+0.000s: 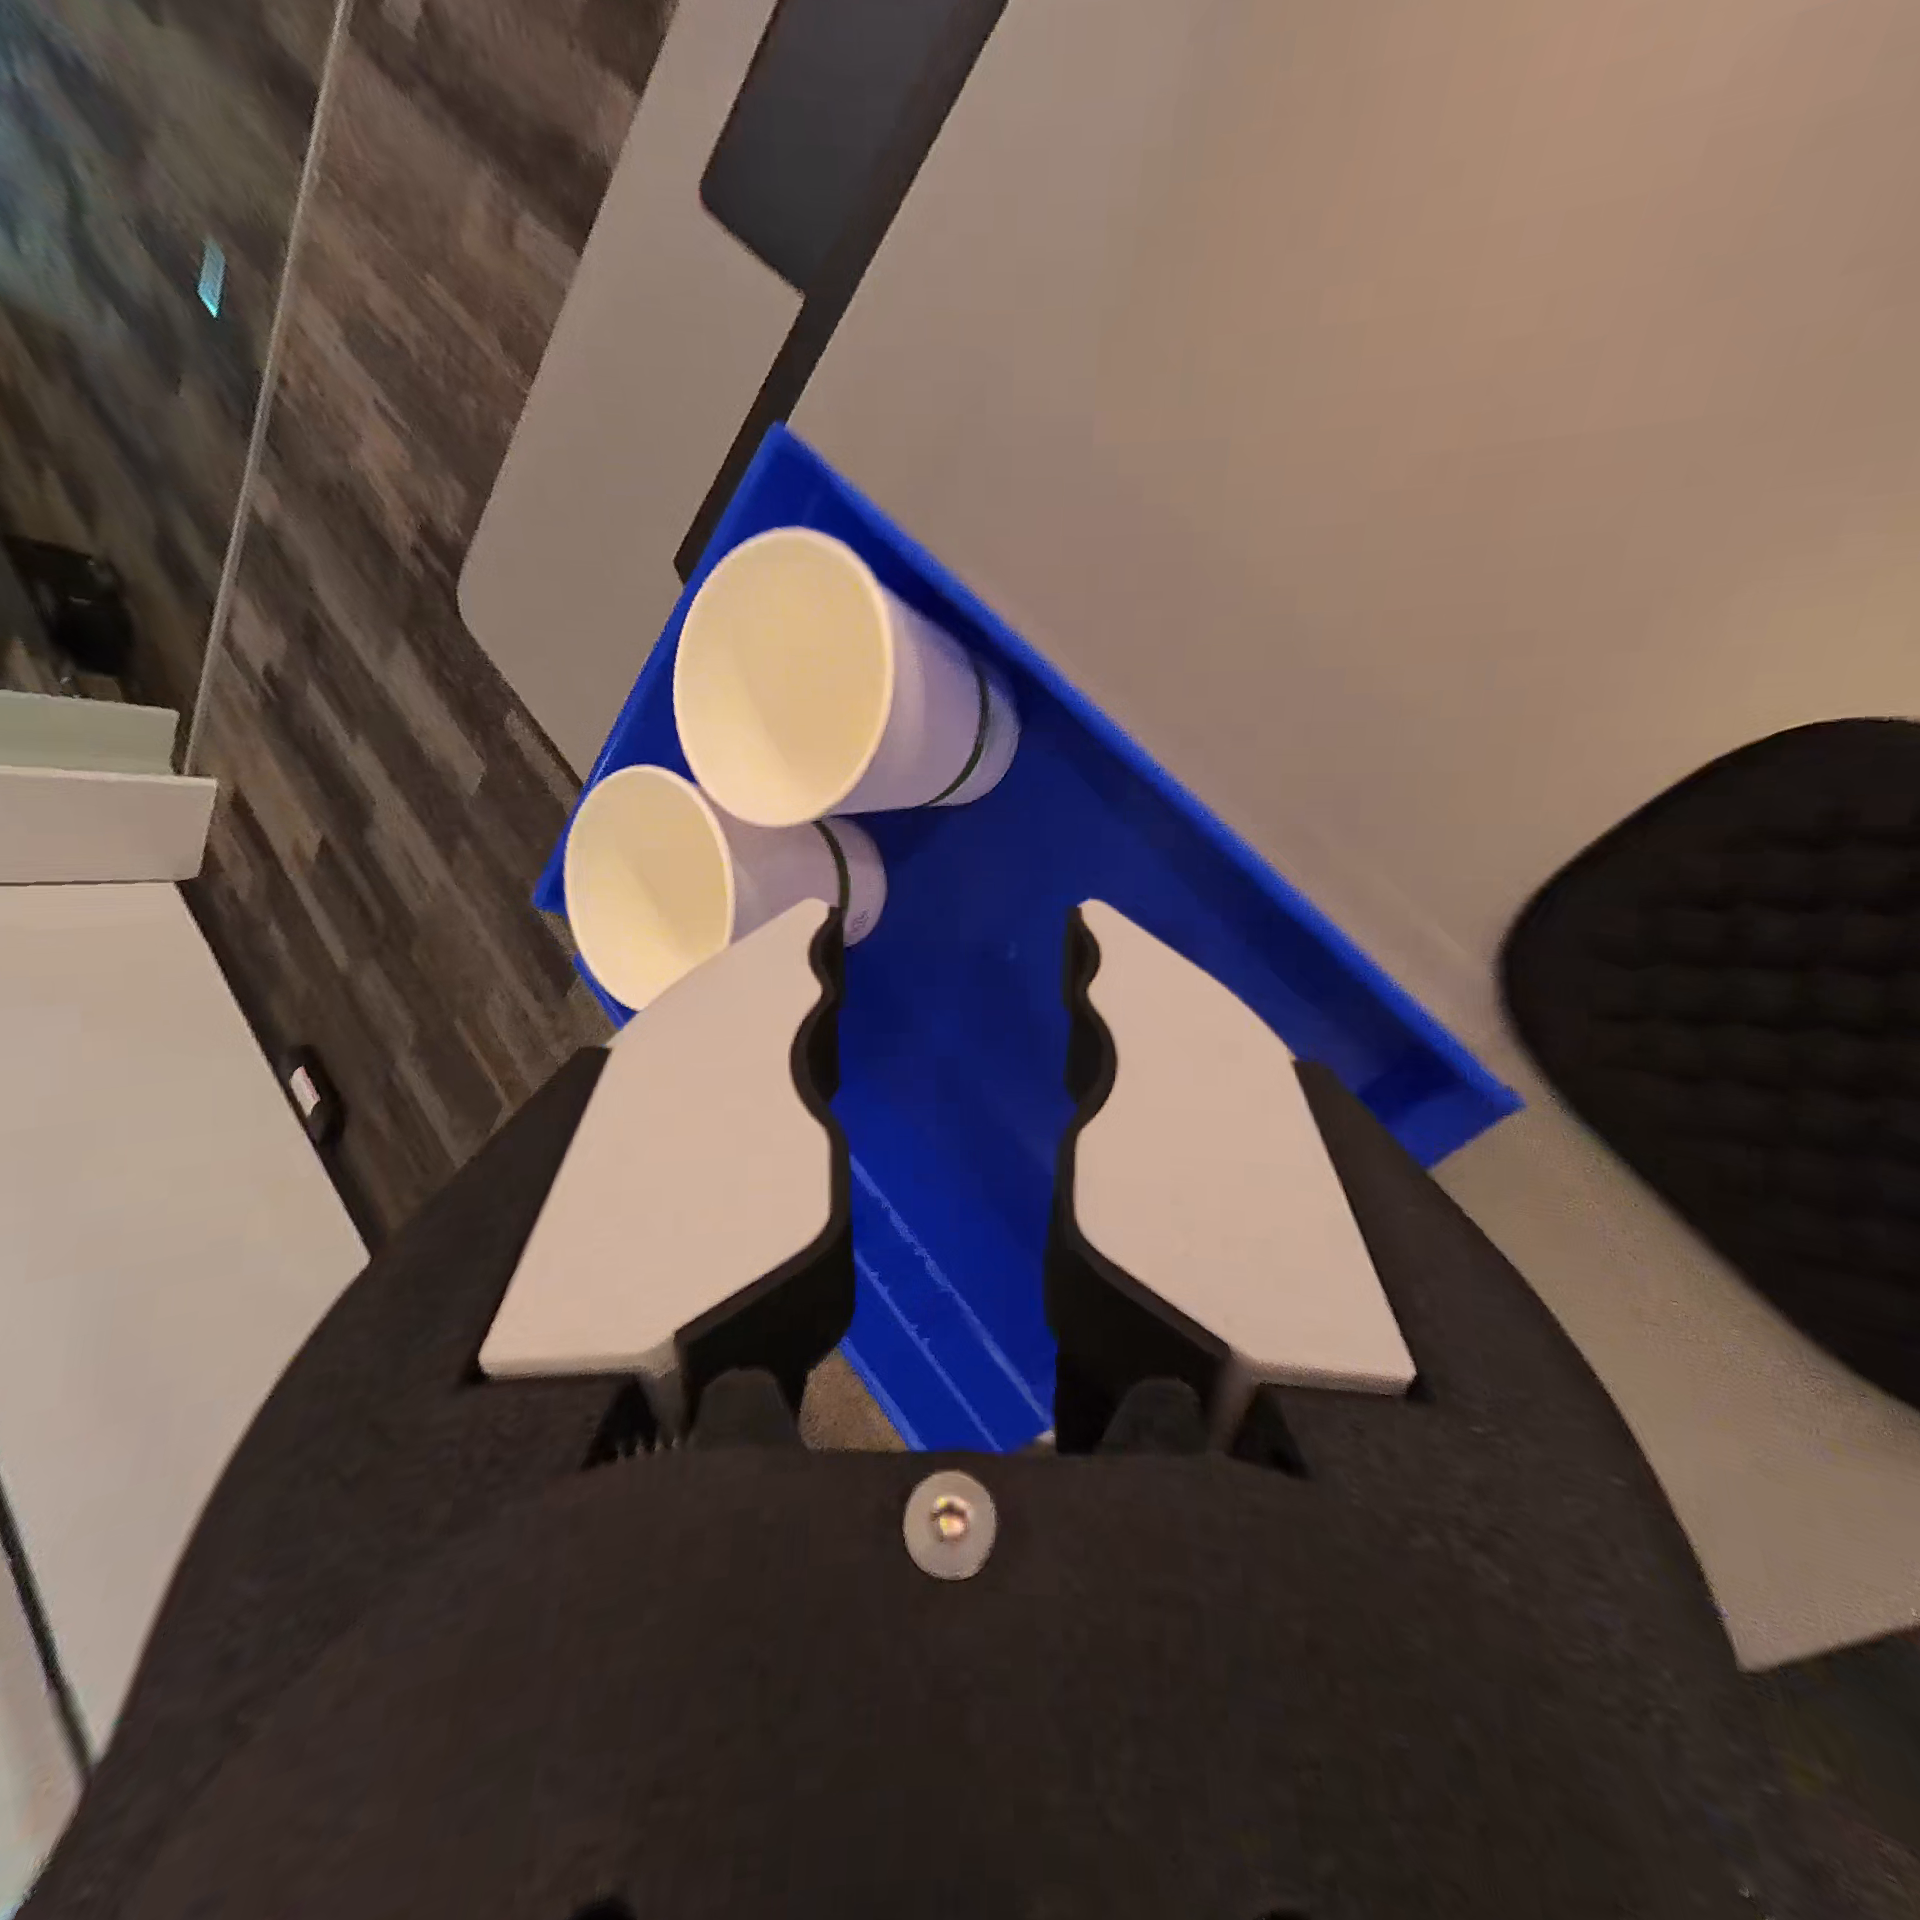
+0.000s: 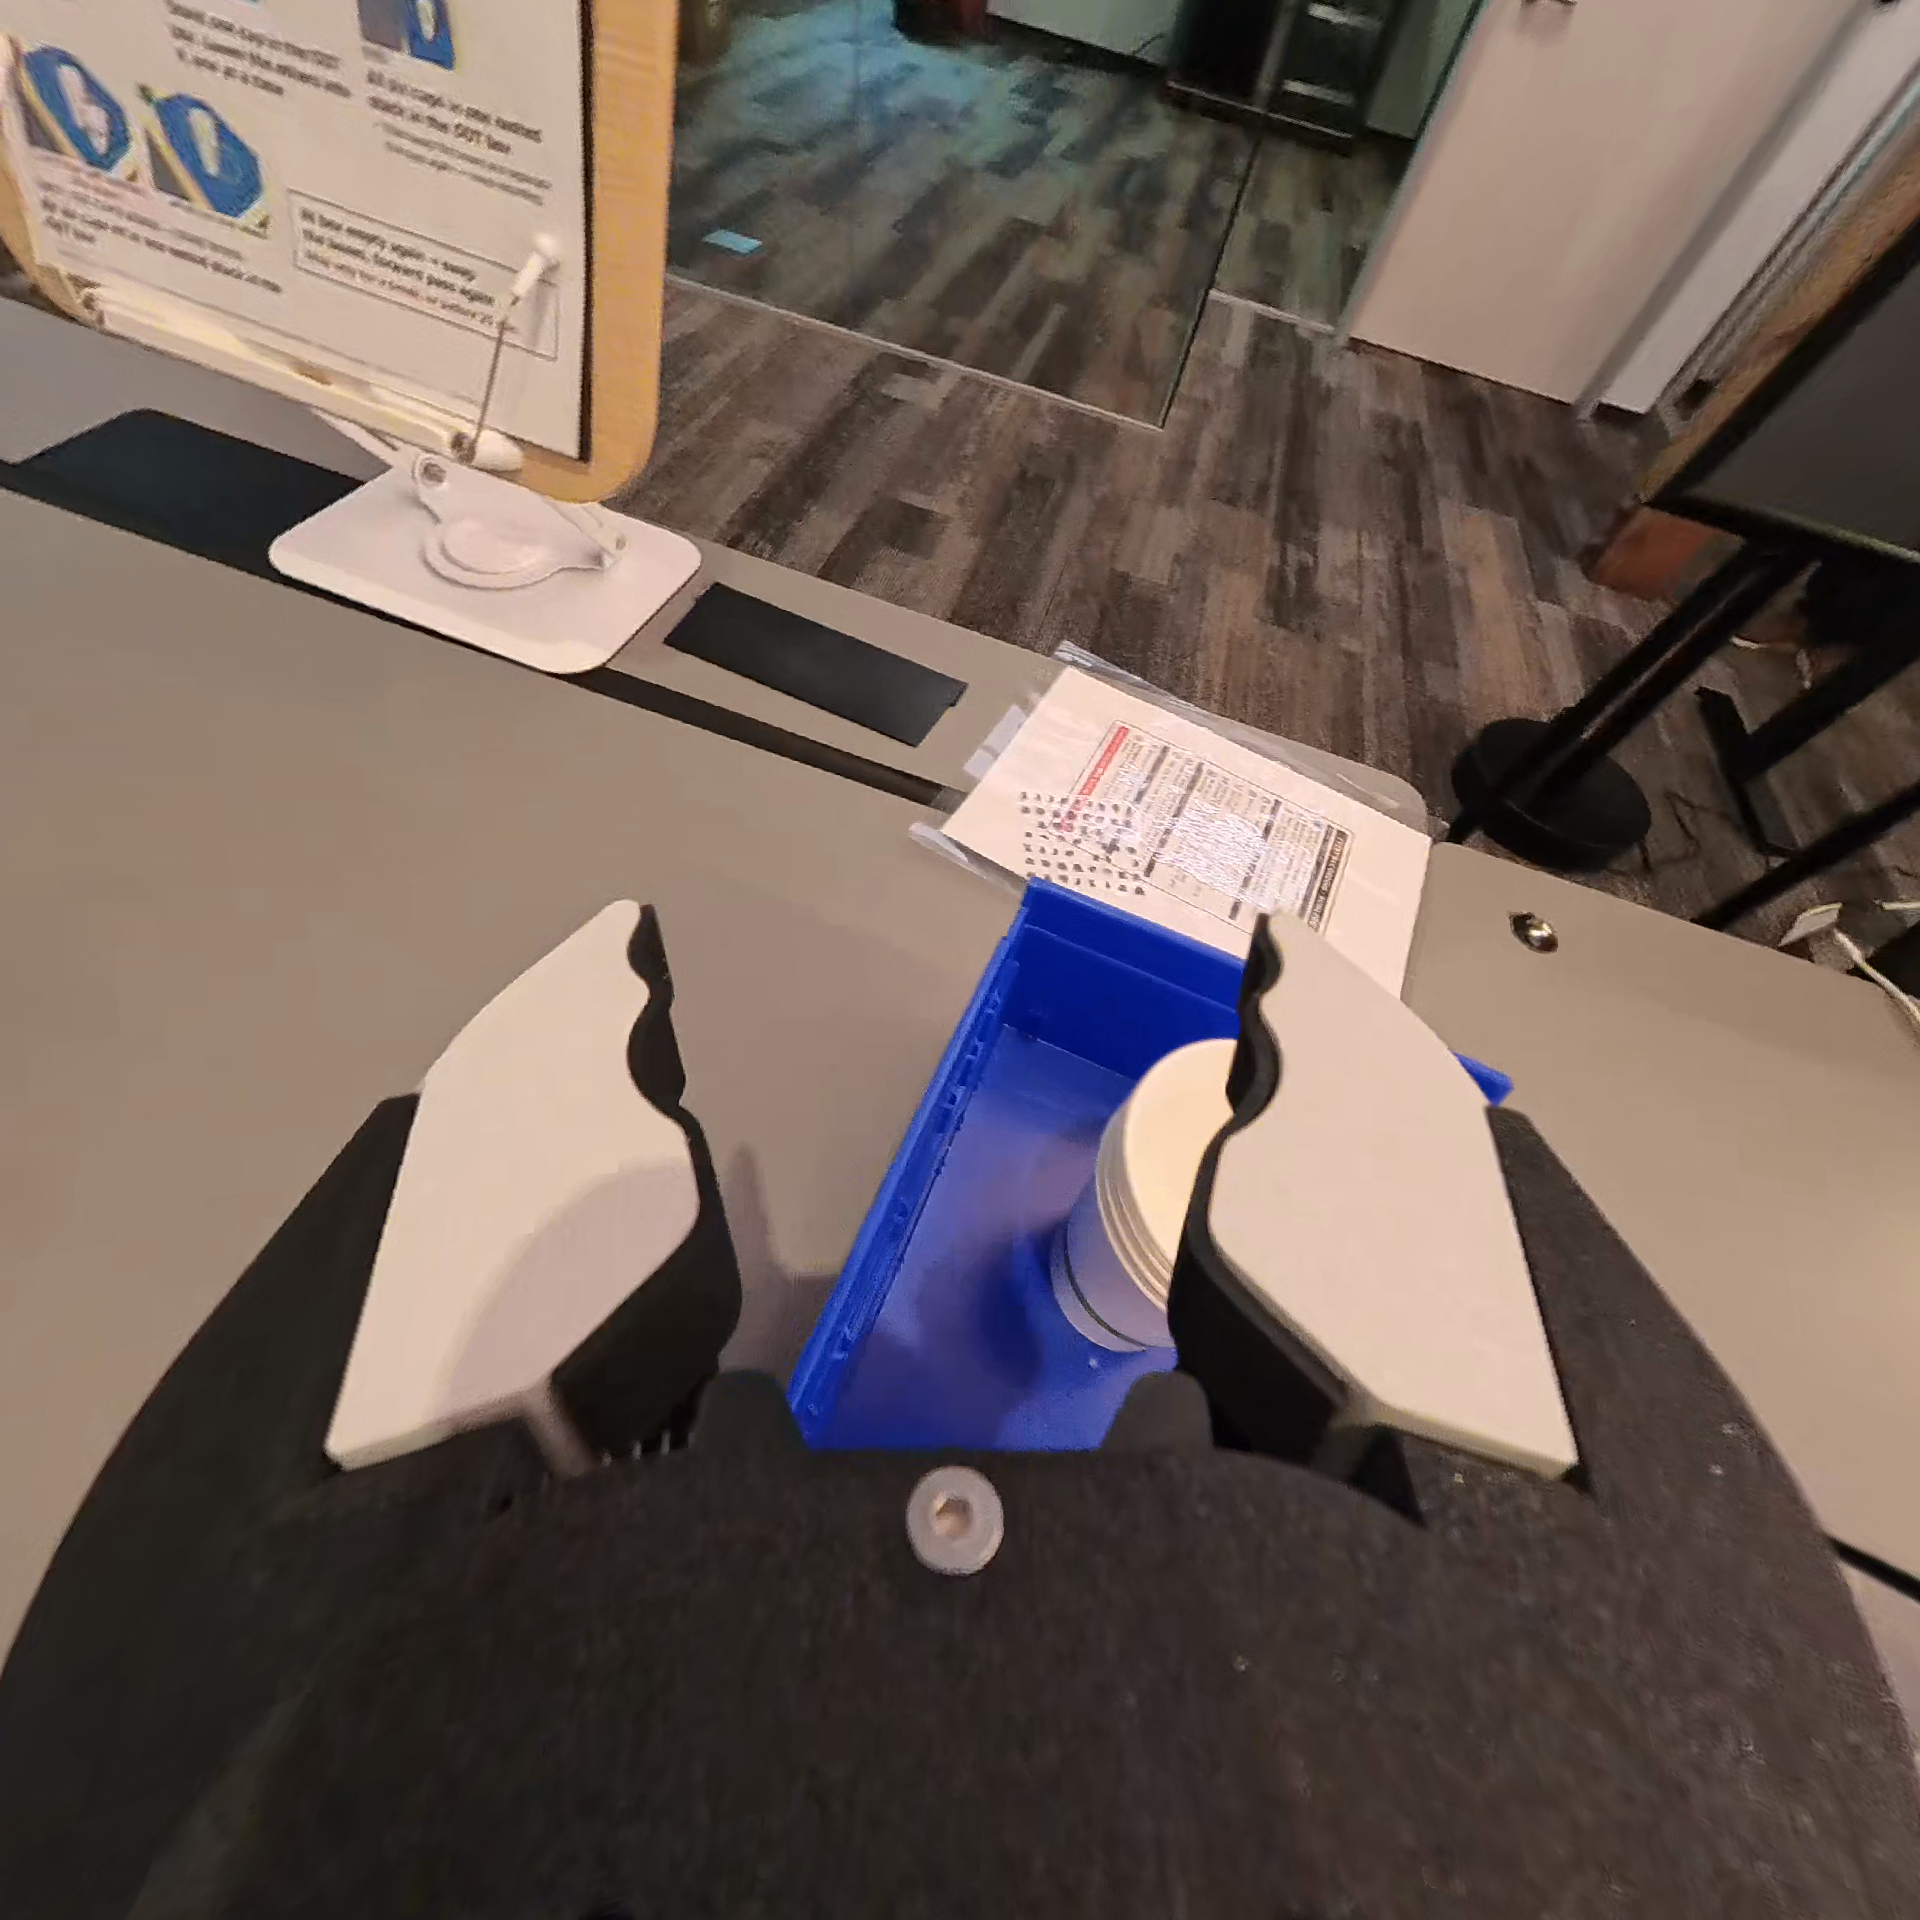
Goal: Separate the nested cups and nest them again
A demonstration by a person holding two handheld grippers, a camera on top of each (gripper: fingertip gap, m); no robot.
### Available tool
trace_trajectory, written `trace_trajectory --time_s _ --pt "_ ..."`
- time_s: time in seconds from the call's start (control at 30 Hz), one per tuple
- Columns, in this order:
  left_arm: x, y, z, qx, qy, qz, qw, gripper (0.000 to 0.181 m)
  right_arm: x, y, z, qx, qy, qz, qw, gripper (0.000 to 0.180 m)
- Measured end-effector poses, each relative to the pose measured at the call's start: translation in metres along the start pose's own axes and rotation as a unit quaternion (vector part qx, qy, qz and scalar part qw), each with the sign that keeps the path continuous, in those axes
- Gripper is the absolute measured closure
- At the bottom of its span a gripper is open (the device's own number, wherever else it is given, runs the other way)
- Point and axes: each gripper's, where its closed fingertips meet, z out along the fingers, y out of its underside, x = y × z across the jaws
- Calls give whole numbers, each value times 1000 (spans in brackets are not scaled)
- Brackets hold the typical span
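Observation:
In the left wrist view, two white paper cups stand apart in a blue bin [image 1: 1143, 894] on the grey table: a larger-looking one [image 1: 800, 686] and a second one [image 1: 649, 883] beside it, partly behind my left finger. My left gripper [image 1: 951, 914] is open and empty above the bin floor, just right of the cups. In the right wrist view, a stack of nested white cups [image 2: 1143, 1195] stands in another blue bin [image 2: 935, 1174], partly hidden by my right finger. My right gripper [image 2: 951, 935] is wide open and empty above that bin.
A printed sheet on a white stand [image 2: 468, 561] is at the table's far left. A laminated sheet [image 2: 1195, 821] lies beyond the bin. A black chair back [image 1: 1745, 1029] is at the right in the left wrist view. The table edge drops to wood-pattern floor [image 2: 1039, 436].

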Motion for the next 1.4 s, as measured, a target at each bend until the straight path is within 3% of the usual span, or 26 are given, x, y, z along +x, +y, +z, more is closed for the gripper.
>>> trace_trajectory --time_s 0.27,0.5,0.7,0.93,1.1,1.23,1.4 --pt "-13 -5 81 -31 -2 98 995 145 -12 16 16 -45 -24 -11 999 76" --pt "-17 2 118 -87 21 123 988 148 -11 20 16 -51 -26 -10 998 78" --pt "-5 12 134 -109 53 110 986 173 -14 24 22 -67 -30 -19 997 78" --pt "-11 3 105 -102 63 94 988 180 -6 32 21 -74 -25 -9 997 80" --pt "-31 -20 55 -82 30 103 991 181 -3 30 16 -64 -22 -5 998 81" --pt "-28 -77 -1 20 -8 115 993 181 -13 7 7 -16 -25 -35 999 82" --pt "53 -164 -39 160 63 138 975 181 -72 -60 -19 139 -86 -109 981 84"
